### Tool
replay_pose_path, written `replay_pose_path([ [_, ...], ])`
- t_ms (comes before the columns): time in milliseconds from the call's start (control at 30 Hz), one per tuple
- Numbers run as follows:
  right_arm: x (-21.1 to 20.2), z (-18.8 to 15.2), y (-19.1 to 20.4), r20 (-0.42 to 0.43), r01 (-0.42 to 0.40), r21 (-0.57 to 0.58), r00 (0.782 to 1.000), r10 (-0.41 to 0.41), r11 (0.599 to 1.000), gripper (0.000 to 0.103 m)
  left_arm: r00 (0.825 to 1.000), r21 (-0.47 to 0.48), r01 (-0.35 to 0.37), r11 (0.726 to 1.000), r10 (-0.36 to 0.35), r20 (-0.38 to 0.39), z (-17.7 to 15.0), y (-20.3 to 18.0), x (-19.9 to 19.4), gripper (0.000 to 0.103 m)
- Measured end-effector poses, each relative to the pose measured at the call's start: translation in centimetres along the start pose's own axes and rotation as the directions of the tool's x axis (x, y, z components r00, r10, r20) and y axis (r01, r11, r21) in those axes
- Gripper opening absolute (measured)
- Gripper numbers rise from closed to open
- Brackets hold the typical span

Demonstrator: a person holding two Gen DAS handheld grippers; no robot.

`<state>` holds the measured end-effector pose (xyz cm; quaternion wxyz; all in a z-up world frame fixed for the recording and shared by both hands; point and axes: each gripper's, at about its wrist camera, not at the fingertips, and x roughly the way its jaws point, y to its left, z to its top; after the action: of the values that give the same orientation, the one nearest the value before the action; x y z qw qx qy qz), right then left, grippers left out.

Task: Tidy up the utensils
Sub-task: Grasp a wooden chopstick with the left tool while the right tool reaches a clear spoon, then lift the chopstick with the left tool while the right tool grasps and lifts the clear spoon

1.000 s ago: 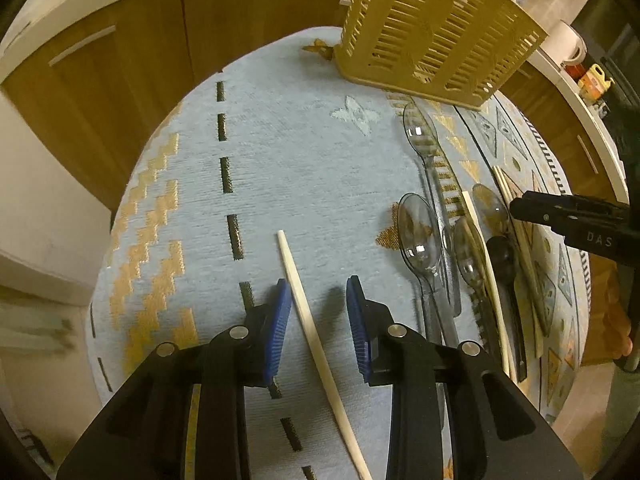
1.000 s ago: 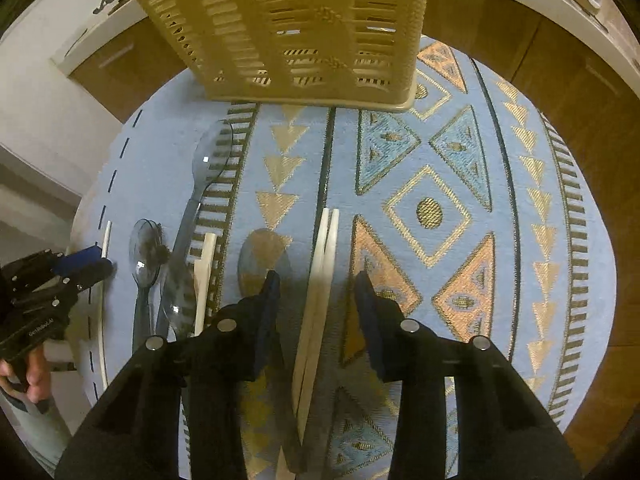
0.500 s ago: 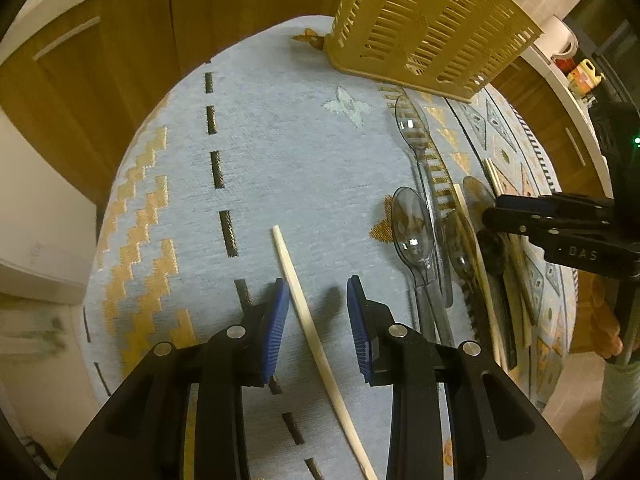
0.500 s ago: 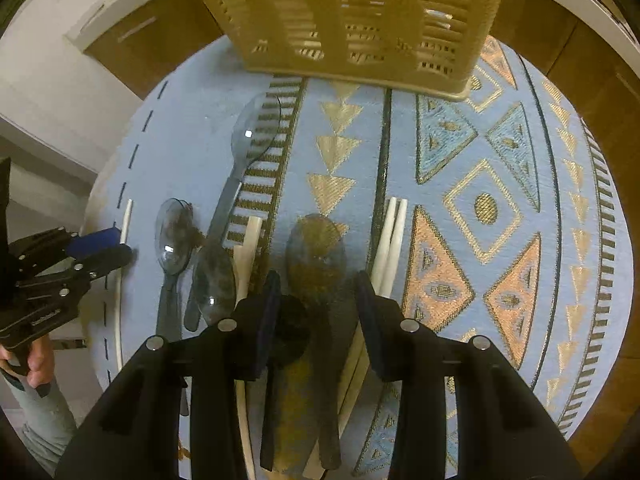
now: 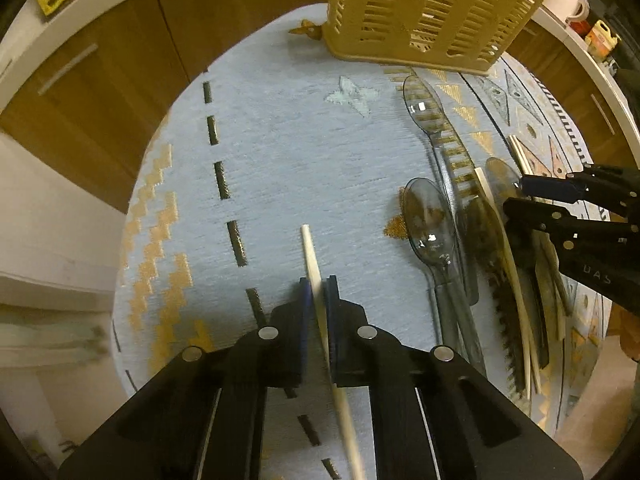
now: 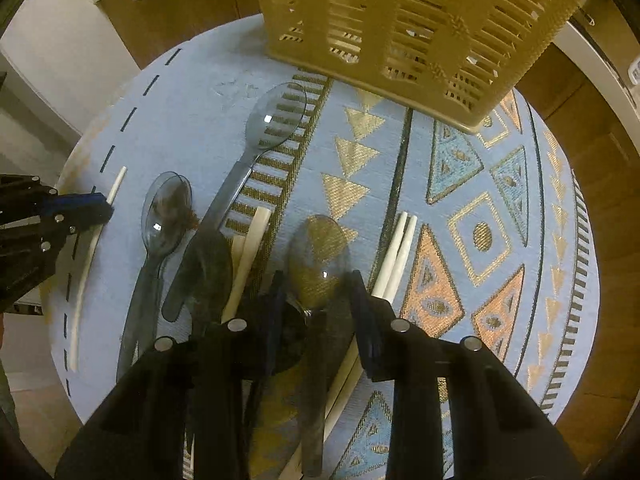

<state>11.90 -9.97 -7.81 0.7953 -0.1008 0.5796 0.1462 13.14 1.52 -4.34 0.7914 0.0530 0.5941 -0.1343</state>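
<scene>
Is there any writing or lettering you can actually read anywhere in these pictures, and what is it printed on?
"DAS" reads upside down on the black body of the right hand-held gripper, in the left wrist view.
Colourful packets on the white counter: print too small and blurred to read.
Yellow basket, spoons and chopsticks: no lettering visible.

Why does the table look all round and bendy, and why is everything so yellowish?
Both views use fisheye lenses, bending the table round. Dim, warm light yellows everything. In the right wrist view, the clear spoon shows a small glare spot. The left wrist view's chopstick blurs near the tongs.
</scene>
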Motion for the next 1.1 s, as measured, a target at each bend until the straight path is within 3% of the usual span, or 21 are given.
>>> replay_pose_path([
  [67, -0.9, -1.1, -0.9, 0.027, -0.033, 0.011, 0.999, 0.033, 0.999, 0.028, 0.999, -0.021, 0.023, 1.000, -0.023, 0.024, -0.2, 0.2, -0.1, 0.003],
  [133, -1.8, -1.9, -2.3, 0.064, -0.043, 0.011, 0.997, 0.042, 0.999, 0.028, 0.994, -0.048, 0.099, 0.994, -0.096, 0.058, -0.6, 0.7, -0.3, 0.003],
  [233, -3.4, -2.7, -2.8, 0.121, -0.062, 0.013, 0.991, 0.060, 0.998, 0.028, 0.986, -0.072, 0.136, 0.988, -0.128, 0.107, -1.1, 1.2, -0.9, 0.003],
  [400, -6.0, -4.2, -3.1, 0.222, -0.095, 0.010, 0.971, 0.091, 0.995, 0.028, 0.960, -0.080, 0.185, 0.979, -0.163, 0.226, -1.8, 1.2, -3.4, 0.003],
  [500, -7.7, -5.4, -3.7, 0.281, -0.130, 0.017, 0.952, 0.120, 0.991, 0.028, 0.936, -0.072, 0.199, 0.977, -0.168, 0.308, -2.1, 1.2, -5.3, 0.003],
  [633, -11.0, -6.3, -5.7, 0.364, -0.151, 0.019, 0.922, 0.134, 0.988, 0.028, 0.887, -0.054, 0.212, 0.976, -0.169, 0.430, -2.5, 0.8, -8.4, 0.003],
  [767, -14.2, -6.8, -6.0, 0.463, -0.170, 0.020, 0.875, 0.142, 0.985, 0.028, 0.825, -0.027, 0.195, 0.981, -0.149, 0.545, -2.5, -1.0, -11.1, 0.003],
  [867, -16.6, -6.6, -6.5, 0.547, -0.181, 0.028, 0.826, 0.137, 0.983, 0.026, 0.762, -0.015, 0.192, 0.981, -0.139, 0.632, -2.5, -1.7, -13.8, 0.003],
  [900, -17.2, -6.4, -6.8, 0.570, -0.189, 0.033, 0.810, 0.137, 0.981, 0.006, 0.738, -0.013, 0.189, 0.982, -0.134, 0.662, -2.5, -1.9, -14.9, 0.003],
  [967, -18.2, -5.8, -7.5, 0.606, -0.209, 0.052, 0.784, 0.136, 0.976, 0.001, 0.694, -0.007, 0.179, 0.984, -0.121, 0.710, -2.0, -2.3, -16.5, 0.003],
  [1100, -19.1, -4.4, -8.8, 0.605, -0.234, 0.056, 0.781, 0.153, 0.971, 0.001, 0.641, 0.009, 0.170, 0.985, -0.117, 0.758, -0.9, -2.9, -18.9, 0.003],
])
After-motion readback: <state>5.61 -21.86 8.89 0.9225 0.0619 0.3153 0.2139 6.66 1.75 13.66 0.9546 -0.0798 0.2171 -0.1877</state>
